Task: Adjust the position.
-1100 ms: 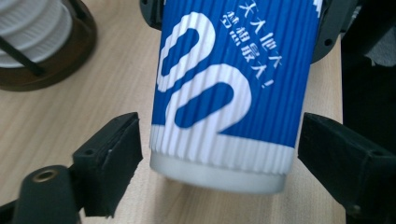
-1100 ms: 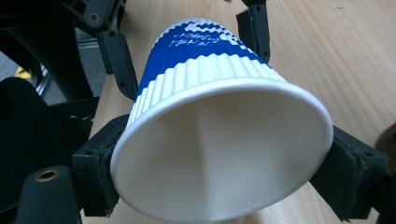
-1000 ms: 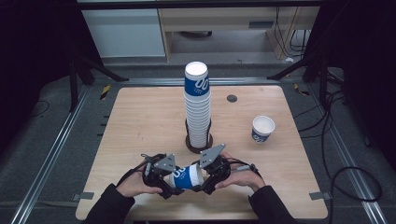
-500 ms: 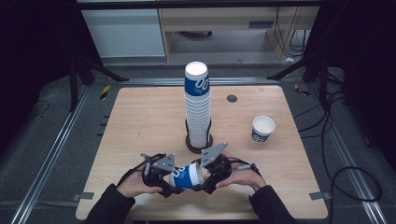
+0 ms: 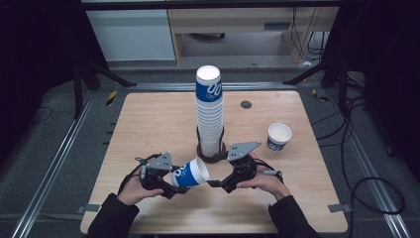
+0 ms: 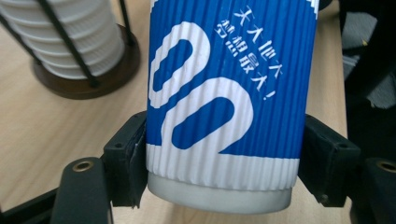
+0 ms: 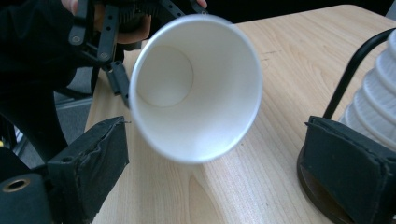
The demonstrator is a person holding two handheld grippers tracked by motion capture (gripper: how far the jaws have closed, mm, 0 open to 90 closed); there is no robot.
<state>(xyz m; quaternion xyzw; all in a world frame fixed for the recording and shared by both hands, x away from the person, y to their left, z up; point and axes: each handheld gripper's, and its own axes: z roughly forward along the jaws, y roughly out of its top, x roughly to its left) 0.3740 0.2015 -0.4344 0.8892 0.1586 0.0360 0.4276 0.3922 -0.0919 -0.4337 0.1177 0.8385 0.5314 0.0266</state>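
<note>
The blue-and-white paper cup (image 5: 190, 173) lies on its side just above the near middle of the wooden table (image 5: 148, 124), base toward the left, open mouth toward the right. A second ago both grippers pinched it between them; now it hangs from one alone, so the handover from right to left looks done.

Behind it, at the table's centre, the tall stack of matching cups (image 5: 209, 111) stands in its dark wire holder (image 5: 211, 154), as it did a second ago, and the single upright cup (image 5: 279, 136) sits well apart at the right, also unmoved (presumably one already dealt out).

The left gripper (image 6: 224, 154) is clenched on the ribbed sleeve near the cup's base, a pad pressing each side; it closed there within the last second.

The right gripper (image 7: 210, 172) has just been opening: its jaws stand wide either side of the cup's rim, touching nothing, and it has drawn back to the right of the mouth.

My reading is that the left hand can now carry the cup off and stand it upright on the table.
</note>
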